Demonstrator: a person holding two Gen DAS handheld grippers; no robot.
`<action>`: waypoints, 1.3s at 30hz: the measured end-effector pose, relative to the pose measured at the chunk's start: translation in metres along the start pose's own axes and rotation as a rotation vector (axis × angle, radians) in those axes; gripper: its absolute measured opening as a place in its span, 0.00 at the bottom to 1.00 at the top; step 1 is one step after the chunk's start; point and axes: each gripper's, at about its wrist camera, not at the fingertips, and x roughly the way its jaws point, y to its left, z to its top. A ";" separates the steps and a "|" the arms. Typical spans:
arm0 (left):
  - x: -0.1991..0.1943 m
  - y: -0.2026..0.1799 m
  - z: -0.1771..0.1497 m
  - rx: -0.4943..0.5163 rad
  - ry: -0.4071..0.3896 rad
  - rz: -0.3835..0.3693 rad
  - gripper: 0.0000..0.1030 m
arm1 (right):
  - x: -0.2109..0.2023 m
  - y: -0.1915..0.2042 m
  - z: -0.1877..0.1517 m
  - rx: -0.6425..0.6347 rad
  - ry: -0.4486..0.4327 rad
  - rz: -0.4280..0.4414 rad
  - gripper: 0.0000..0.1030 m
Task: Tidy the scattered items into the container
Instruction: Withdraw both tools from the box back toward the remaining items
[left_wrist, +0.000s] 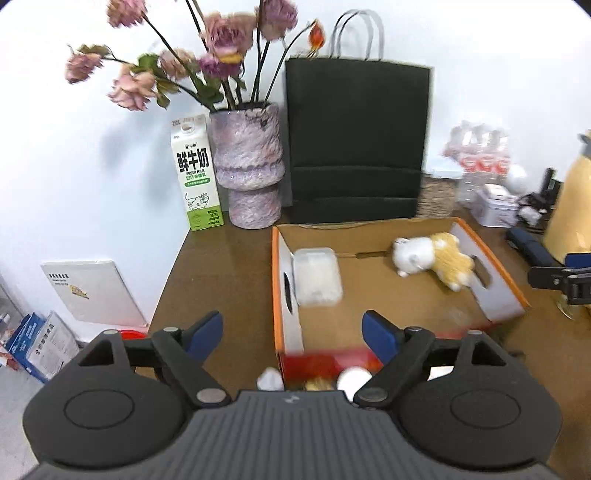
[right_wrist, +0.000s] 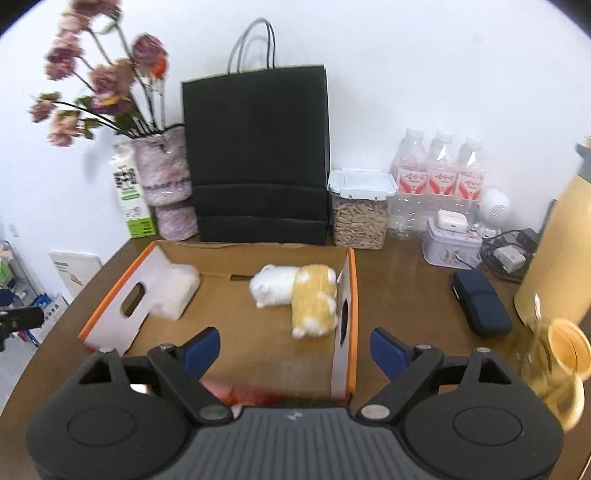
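While both grippers hung above the brown table (right_wrist: 406, 280), the left gripper (left_wrist: 291, 334) and right gripper (right_wrist: 293, 349) stood wide apart, empty. Inside the orange-rimmed cardboard box (right_wrist: 352, 295) lay a white-and-yellow plush toy (right_wrist: 295, 295) and a clear plastic tub (left_wrist: 317, 277).

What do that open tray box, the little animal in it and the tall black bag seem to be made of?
Tray box: corrugated cardboard by its look, with a matte brown inside and white walls with cut-out handle holes.
Animal: soft plush, fuzzy white and yellow pile.
Bag: probably matte black paper, with creased folds and thin cord handles.
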 end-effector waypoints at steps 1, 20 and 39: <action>-0.012 -0.001 -0.011 0.003 -0.017 -0.018 0.85 | -0.010 -0.001 -0.012 0.006 -0.015 0.010 0.89; -0.116 -0.042 -0.219 -0.058 -0.150 -0.085 0.99 | -0.154 0.029 -0.255 -0.016 -0.174 -0.027 0.95; -0.131 -0.079 -0.232 0.101 -0.236 -0.033 1.00 | -0.166 0.053 -0.276 -0.116 -0.126 0.018 0.95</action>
